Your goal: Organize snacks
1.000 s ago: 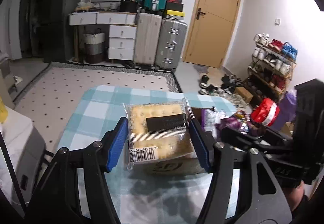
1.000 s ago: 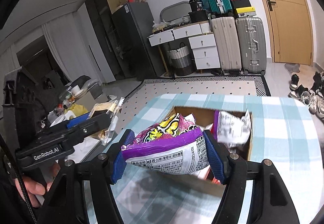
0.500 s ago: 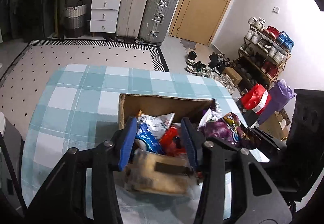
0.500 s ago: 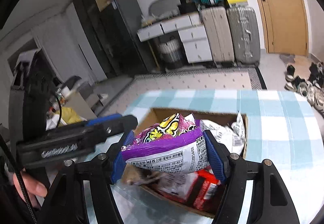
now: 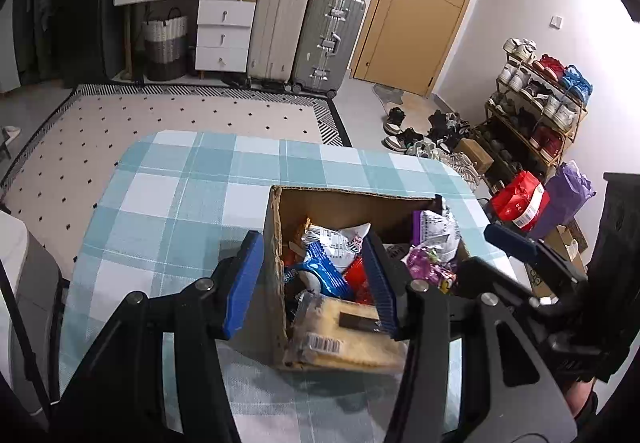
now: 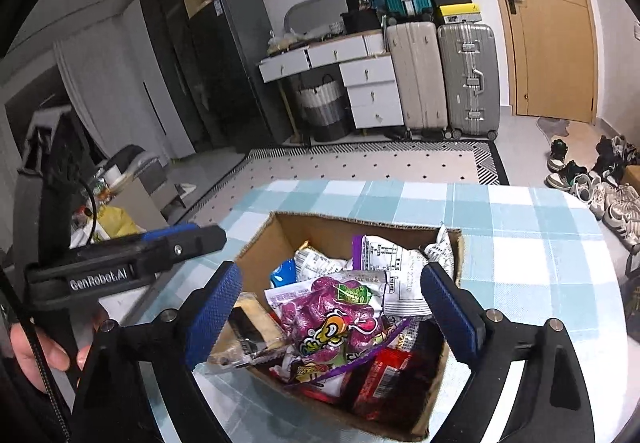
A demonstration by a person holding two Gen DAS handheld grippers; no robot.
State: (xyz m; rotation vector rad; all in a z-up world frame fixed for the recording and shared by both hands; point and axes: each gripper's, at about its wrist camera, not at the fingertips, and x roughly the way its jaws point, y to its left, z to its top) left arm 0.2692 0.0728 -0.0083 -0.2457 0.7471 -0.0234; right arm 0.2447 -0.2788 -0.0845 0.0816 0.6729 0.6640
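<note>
With my left gripper [image 5: 310,285] and right gripper [image 6: 332,313] freshly opened and empty, the cracker pack [image 5: 348,339] and purple snack bag [image 6: 332,319] lie in the cardboard box [image 6: 260,243]; those 2 look done, no loose snacks showing.

- A cardboard box [image 6: 256,247] sits on the table [image 6: 532,243], toward its near side.
- Snack packets fill the box; a foil bag [image 6: 332,319] lies on top, a cracker pack [image 5: 352,339] against the near-left wall.
- Behind the table lies a rug [image 5: 180,115], then suitcases [image 5: 304,35] beside a door [image 5: 420,3].
- A shoe rack [image 5: 536,103] stands to the right.
</note>
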